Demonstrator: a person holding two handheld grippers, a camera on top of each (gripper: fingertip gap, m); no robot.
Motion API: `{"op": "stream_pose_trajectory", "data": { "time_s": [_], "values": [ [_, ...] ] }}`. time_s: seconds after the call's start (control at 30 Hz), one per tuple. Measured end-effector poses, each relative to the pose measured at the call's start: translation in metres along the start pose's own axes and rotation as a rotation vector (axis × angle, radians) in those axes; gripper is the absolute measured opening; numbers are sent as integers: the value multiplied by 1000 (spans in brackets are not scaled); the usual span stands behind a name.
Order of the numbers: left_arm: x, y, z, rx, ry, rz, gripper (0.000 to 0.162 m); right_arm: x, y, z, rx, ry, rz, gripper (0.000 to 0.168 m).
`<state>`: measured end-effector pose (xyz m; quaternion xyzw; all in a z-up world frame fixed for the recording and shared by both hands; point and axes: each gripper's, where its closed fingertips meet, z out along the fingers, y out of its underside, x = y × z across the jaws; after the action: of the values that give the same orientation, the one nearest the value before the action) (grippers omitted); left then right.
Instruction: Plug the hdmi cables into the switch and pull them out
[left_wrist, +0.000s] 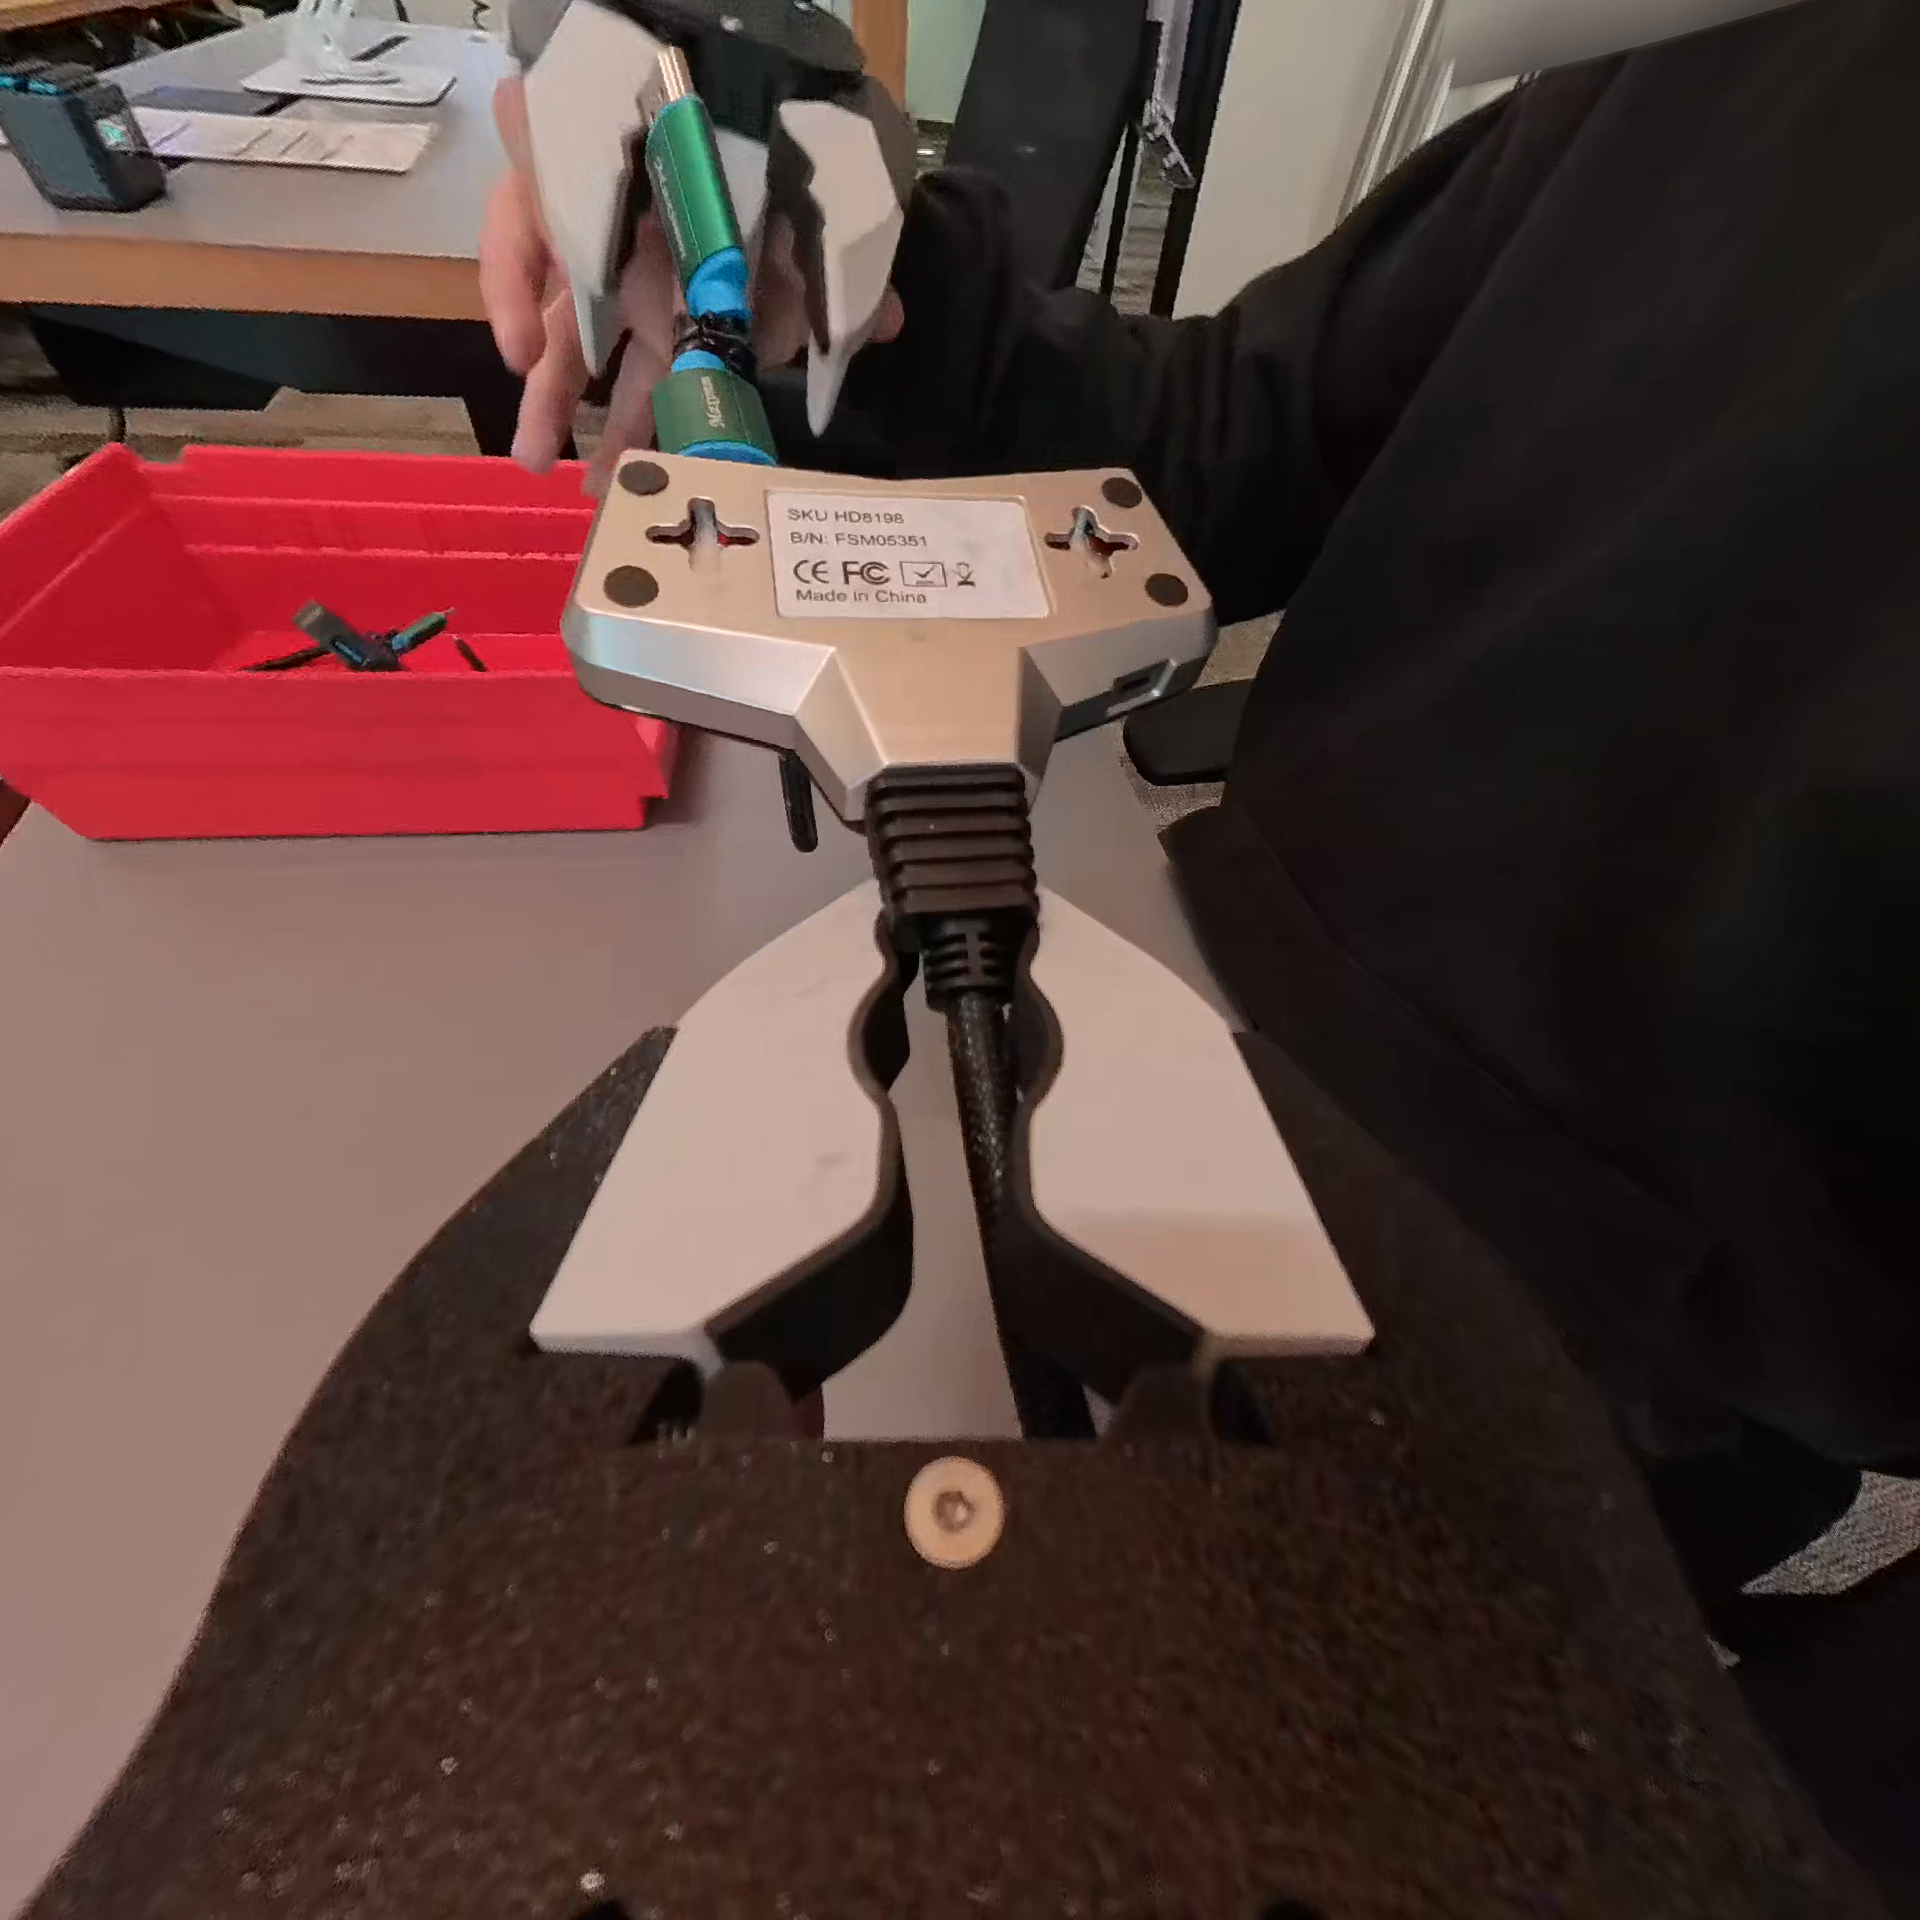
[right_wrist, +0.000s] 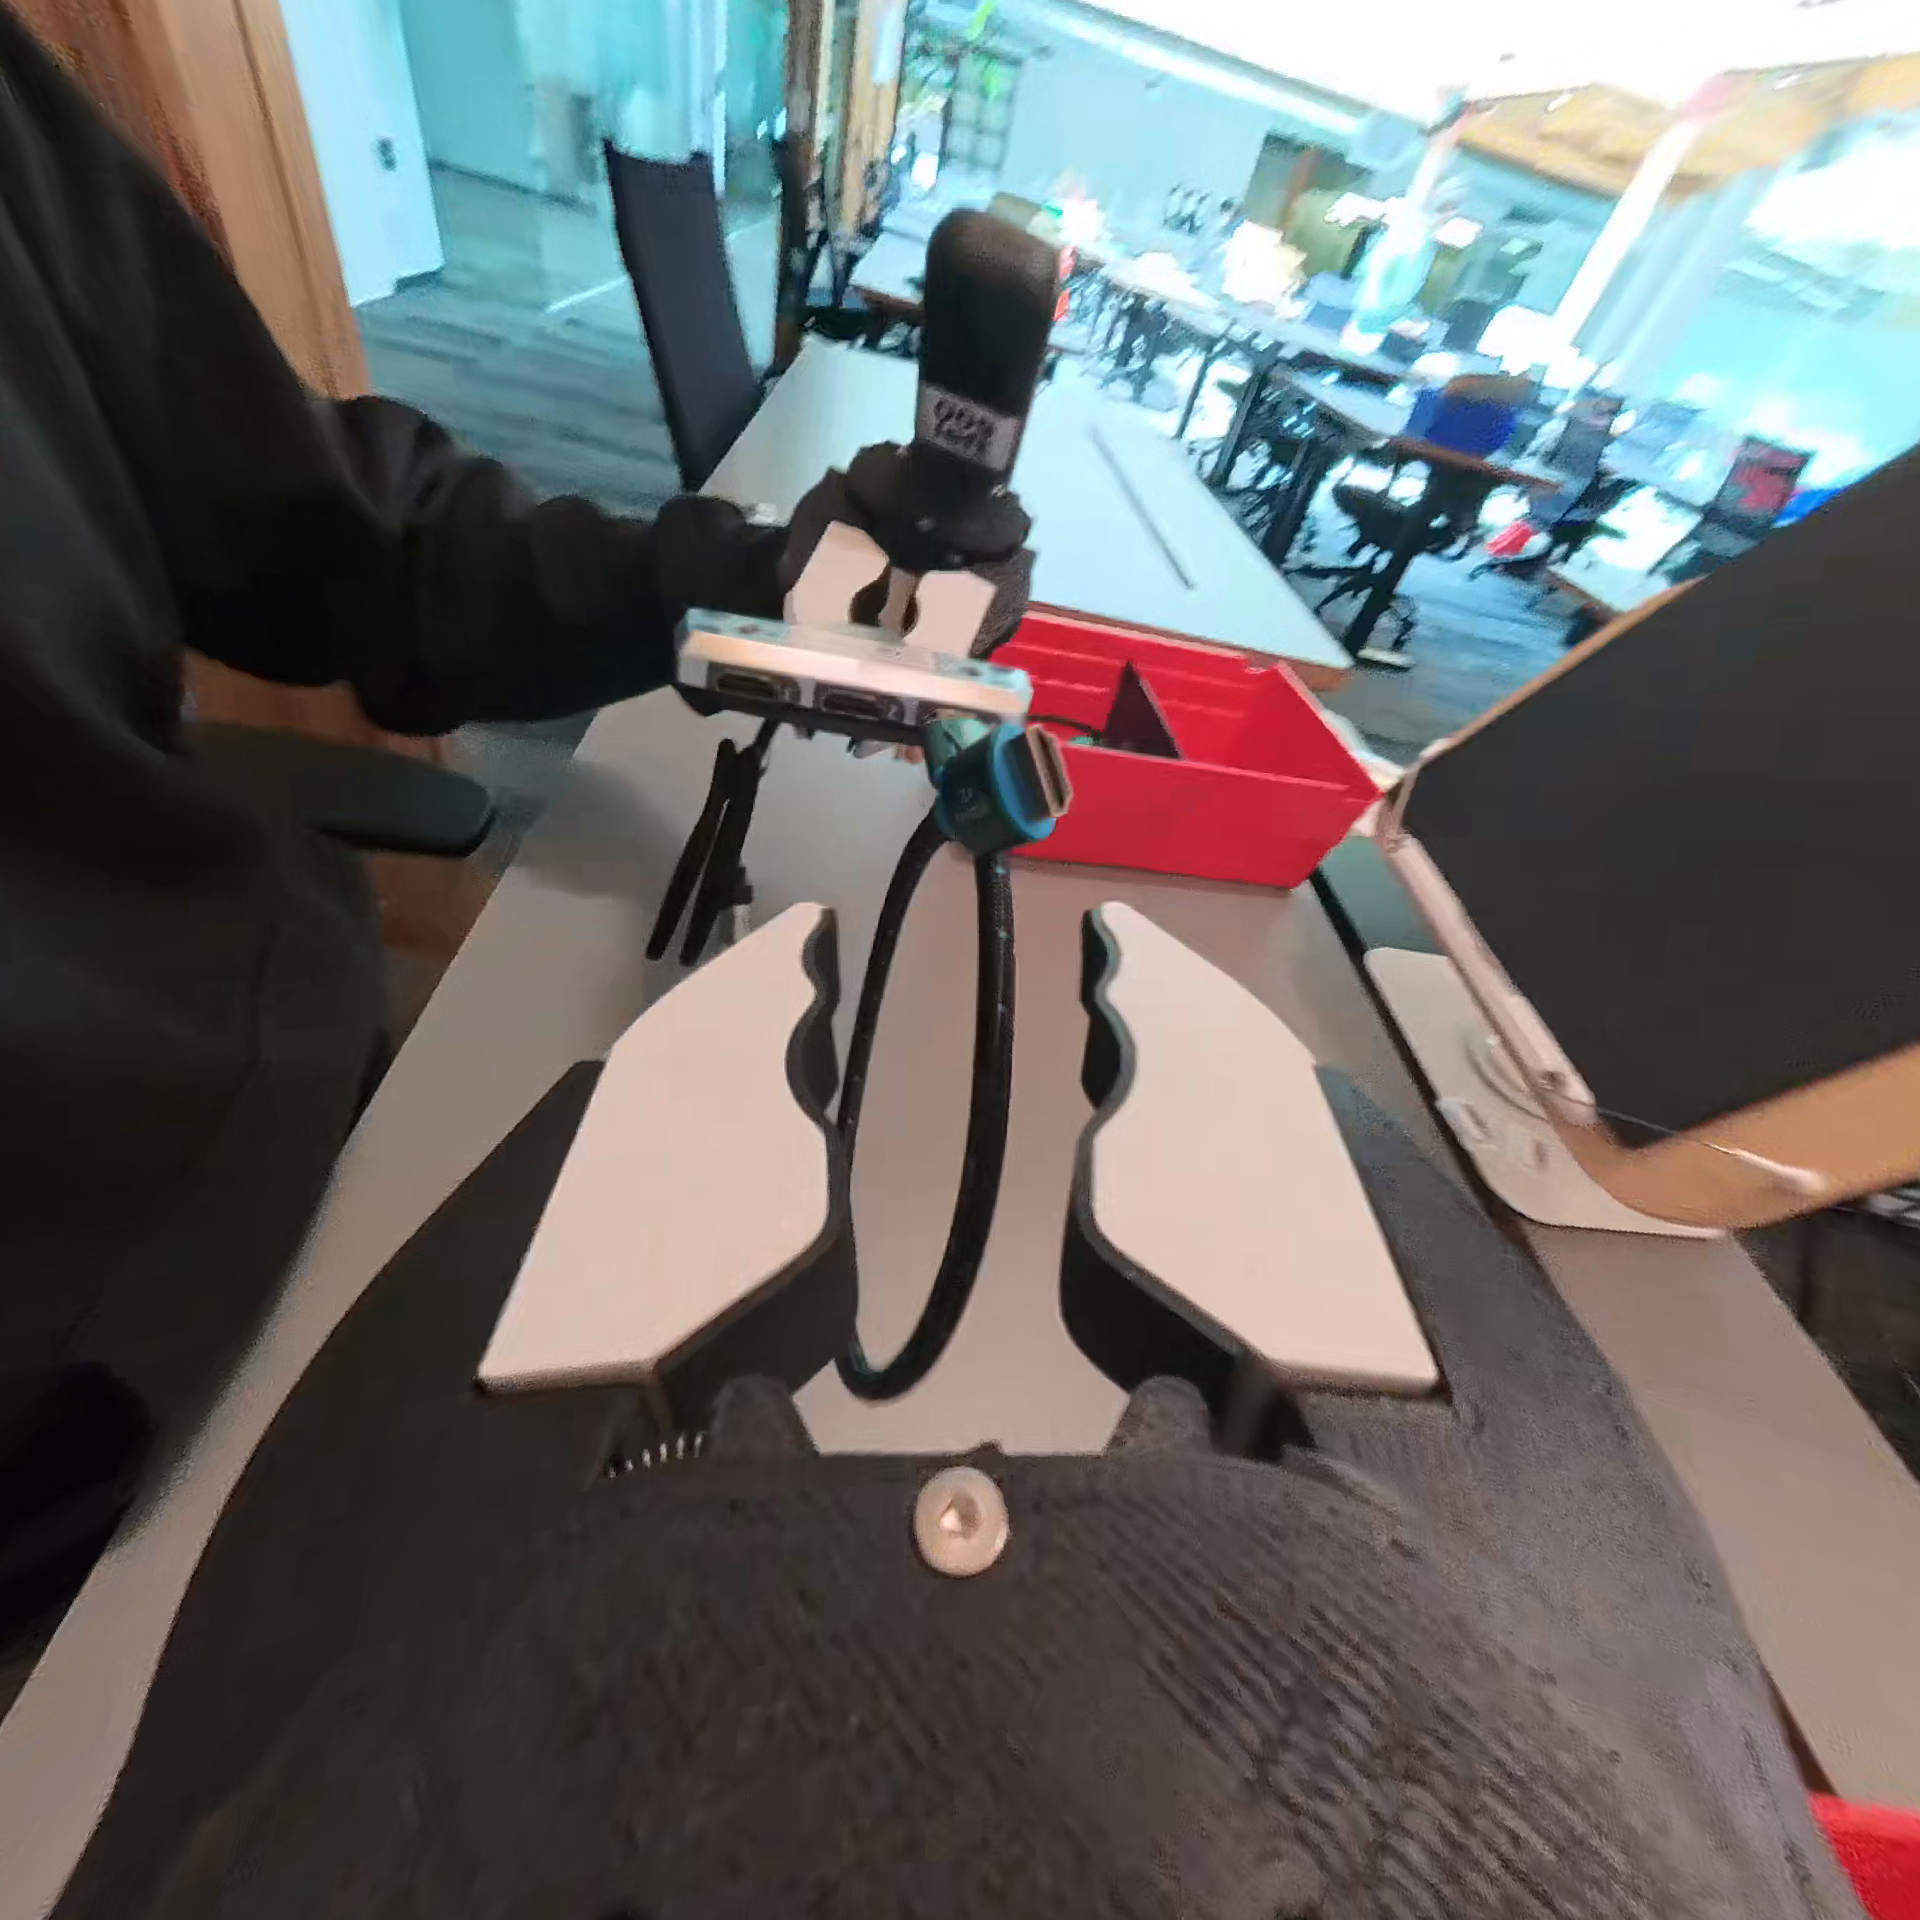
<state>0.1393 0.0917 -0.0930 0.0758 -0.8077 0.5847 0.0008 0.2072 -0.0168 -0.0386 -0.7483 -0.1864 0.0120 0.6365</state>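
Clamping the ribbed black strain relief of the silver switch (left_wrist: 894, 613), the left gripper (left_wrist: 961, 940) holds it above the grey table (left_wrist: 312, 1039). Right gripper (right_wrist: 956, 935) stands wide around a looped braided hdmi cable (right_wrist: 992, 1039), whose green-and-blue plug (right_wrist: 997, 790) hangs just beside the switch.

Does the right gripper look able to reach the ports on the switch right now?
Probably yes: the left gripper holds the switch ports-first toward the right gripper, only the green plug dangling between.

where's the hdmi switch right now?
Left wrist view, centre: the silver switch is held up off the table by its black cable stub in the left gripper, with the red bin to its left.
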Motion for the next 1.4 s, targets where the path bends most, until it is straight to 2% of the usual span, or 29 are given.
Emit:
{"op": "stream_pose_trajectory", "data": {
  "time_s": [0.17,0.6,0.67,0.8,0.9,1.1,1.4],
  "values": [
    [4,1,7,-59,-7,38,14,-9,-2,26,32,-57,5,17],
    [-3,10,1,-162,-101,91,14,-6,21,37,-25,-24,143,15],
    [-4,19,2,-238,-122,103,13,-11,35,38,-103,-39,96,15],
    [-1,19,3,-300,-143,131,13,-16,31,37,-45,-64,92,14],
    [1,30,4,-396,-133,134,13,-22,46,39,-197,-88,-49,14],
    [8,31,8,-426,-70,131,14,-29,47,36,-206,-216,-150,14],
    [10,34,8,-417,-53,119,14,-29,57,42,-193,-200,-126,14]
  ]
}}
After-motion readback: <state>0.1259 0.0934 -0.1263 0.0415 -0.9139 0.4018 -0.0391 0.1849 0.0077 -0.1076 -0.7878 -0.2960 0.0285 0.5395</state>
